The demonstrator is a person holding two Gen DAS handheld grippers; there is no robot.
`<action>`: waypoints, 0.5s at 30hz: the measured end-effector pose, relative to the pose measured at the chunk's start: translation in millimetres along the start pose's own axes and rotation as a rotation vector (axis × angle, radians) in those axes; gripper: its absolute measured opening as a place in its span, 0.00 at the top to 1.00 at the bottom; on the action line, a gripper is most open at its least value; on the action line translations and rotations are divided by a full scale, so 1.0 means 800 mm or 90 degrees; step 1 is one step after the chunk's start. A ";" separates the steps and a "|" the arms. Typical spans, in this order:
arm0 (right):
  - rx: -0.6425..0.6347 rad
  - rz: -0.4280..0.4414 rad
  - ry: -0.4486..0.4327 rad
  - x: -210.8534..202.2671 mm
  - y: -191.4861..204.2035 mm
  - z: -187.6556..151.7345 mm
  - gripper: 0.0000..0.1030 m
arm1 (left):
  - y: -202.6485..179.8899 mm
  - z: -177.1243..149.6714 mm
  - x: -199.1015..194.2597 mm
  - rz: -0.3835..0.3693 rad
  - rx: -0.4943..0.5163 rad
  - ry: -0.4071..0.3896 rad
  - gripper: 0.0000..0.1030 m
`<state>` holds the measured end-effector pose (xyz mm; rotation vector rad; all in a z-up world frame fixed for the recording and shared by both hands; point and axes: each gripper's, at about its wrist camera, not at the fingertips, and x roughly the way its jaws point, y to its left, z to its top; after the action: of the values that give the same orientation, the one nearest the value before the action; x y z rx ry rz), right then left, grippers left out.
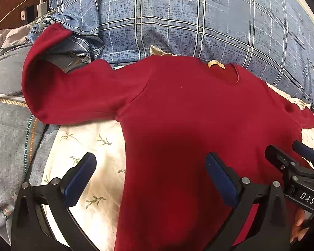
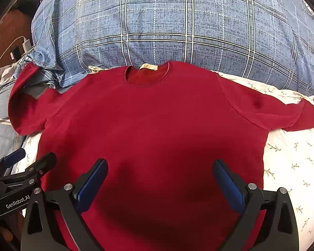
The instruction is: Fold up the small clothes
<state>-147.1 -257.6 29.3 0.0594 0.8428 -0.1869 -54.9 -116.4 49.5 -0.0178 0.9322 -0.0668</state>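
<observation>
Shirt [image 2: 152, 121], one, red, flat beneath two hand-held grippers, left [image 1: 150, 179] and right [image 2: 160, 185], both spread wide.

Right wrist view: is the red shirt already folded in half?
No, the red shirt lies spread flat on the floral sheet with both sleeves stretched out to the sides and the neckline showing.

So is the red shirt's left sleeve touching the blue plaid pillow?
Touching. In the left wrist view the sleeve of the red shirt curls up and its cuff end lies against the corner of the blue plaid pillow.
</observation>
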 end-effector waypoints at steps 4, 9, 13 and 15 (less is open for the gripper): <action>-0.001 -0.001 0.002 0.001 0.002 0.003 0.03 | 0.001 0.001 0.001 0.001 0.000 0.001 0.00; 0.004 -0.003 0.001 0.003 0.002 0.005 0.03 | 0.005 0.002 0.001 0.001 -0.006 0.001 0.00; 0.002 -0.001 0.006 0.006 0.004 0.005 0.03 | 0.010 0.002 0.000 0.004 -0.012 -0.001 0.00; 0.001 0.001 0.007 0.007 0.005 0.005 0.03 | 0.012 0.003 0.000 0.005 -0.014 0.000 0.00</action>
<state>-140.0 -254.9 27.8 0.0629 0.8534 -0.1867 -52.7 -106.8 50.3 -0.0351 0.9332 -0.0494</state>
